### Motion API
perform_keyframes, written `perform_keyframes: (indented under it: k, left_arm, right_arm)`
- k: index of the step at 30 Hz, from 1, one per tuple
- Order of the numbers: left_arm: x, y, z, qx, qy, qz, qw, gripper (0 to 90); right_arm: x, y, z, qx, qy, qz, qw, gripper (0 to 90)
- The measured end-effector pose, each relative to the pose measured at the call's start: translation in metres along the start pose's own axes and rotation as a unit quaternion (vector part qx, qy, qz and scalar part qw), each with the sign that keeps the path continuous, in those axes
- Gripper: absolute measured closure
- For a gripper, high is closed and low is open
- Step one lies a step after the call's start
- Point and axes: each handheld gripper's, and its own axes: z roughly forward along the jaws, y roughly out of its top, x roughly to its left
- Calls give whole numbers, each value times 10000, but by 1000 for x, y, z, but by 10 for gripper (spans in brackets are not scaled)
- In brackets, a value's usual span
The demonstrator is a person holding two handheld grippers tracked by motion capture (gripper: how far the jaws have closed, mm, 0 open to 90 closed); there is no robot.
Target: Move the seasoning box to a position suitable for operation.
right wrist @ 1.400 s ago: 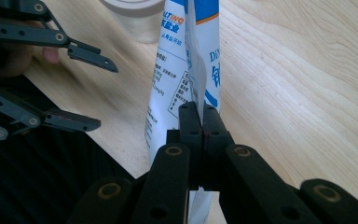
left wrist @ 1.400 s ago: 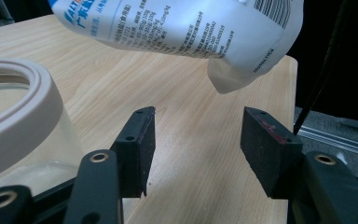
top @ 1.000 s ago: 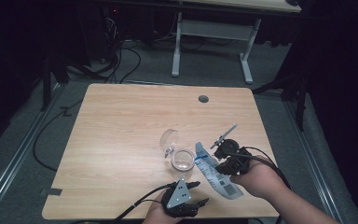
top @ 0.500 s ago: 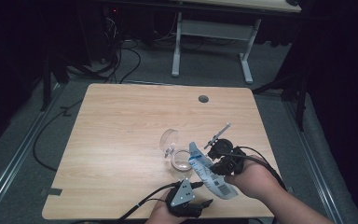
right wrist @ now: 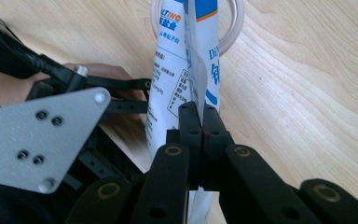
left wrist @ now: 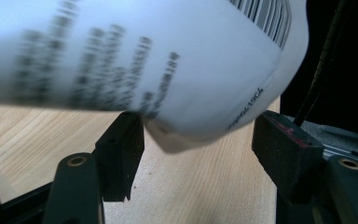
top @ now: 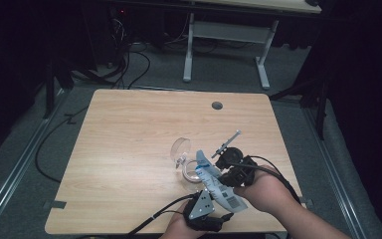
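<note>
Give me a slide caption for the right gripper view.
Right claw shut on the white-and-blue bag's edge, tipped toward a clear jar.

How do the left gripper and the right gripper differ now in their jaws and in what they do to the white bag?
The right gripper is shut, pinching the white bag at its seam; the left gripper is open, its jaws just widened, with the bag's bottom end between them. Both have black jaws.

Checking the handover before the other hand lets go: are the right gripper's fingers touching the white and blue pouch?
Touching. The right gripper view shows the right gripper with both fingers pressed together on the pouch's thin edge, no gap.
</note>
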Motion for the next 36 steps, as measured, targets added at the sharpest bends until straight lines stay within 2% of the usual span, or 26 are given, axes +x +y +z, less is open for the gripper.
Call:
perform_keyframes:
  k: [3, 8, 12, 15, 23, 36]
  left_arm:
    - [0, 0, 0, 13, 53, 3, 10000, 374]
    - [-2, 1, -2, 13, 298, 30, 9996, 428]
    - [-2, 2, -4, 3, 463, 53, 9989, 542]
    - [-4, 2, -4, 3, 564, 95, 9984, 560]
    - [-8, 2, -4, 78, 645, 136, 9978, 592]
    - [-8, 9, -4, 104, 611, 45, 9981, 608]
  right_arm:
    - [2, 2, 1, -3, 29, -9, 10000, 900]
    - [1, 3, 1, -6, 19, -4, 10000, 900]
    - [0, 3, 0, -49, 23, 28, 10000, 900]
    - [-1, 3, 1, -42, 33, 40, 10000, 900]
    - [-1, 4, 3, 7, 22, 38, 10000, 899]
    - [-2, 7, 4, -31, -72, -30, 10000, 900]
